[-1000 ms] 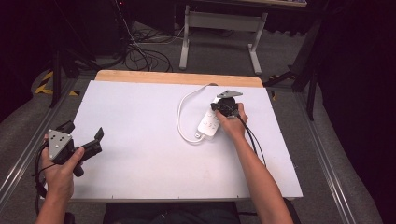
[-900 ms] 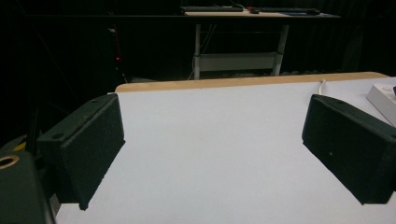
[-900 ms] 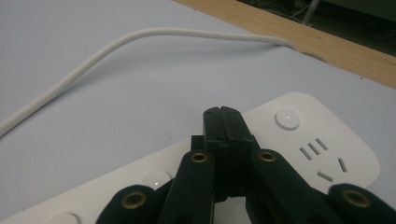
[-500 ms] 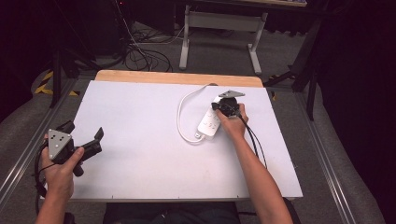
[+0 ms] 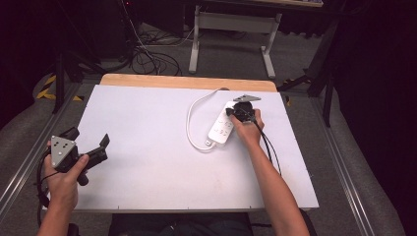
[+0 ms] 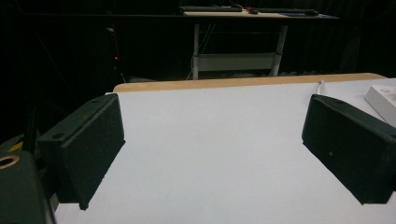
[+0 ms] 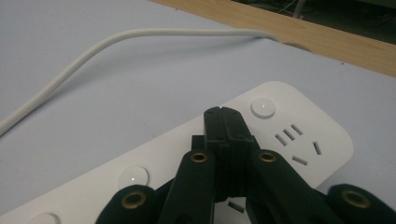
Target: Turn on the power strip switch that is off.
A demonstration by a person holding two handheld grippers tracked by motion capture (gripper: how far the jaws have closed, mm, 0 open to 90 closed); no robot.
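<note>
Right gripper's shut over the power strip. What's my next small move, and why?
Probably ease the right gripper toward the round button and press. Its jaws are shut, tips over the power strip beside that button. The left gripper is open, far off.

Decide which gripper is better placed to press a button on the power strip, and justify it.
Right. The right gripper, jaws shut, sits directly over the power strip; the left gripper hangs open near the table's left edge.

bare white tabletop (image 5: 147, 147) left and centre, power strip (image 5: 222, 129) and looping cord (image 5: 189, 115) blocking the right
</note>
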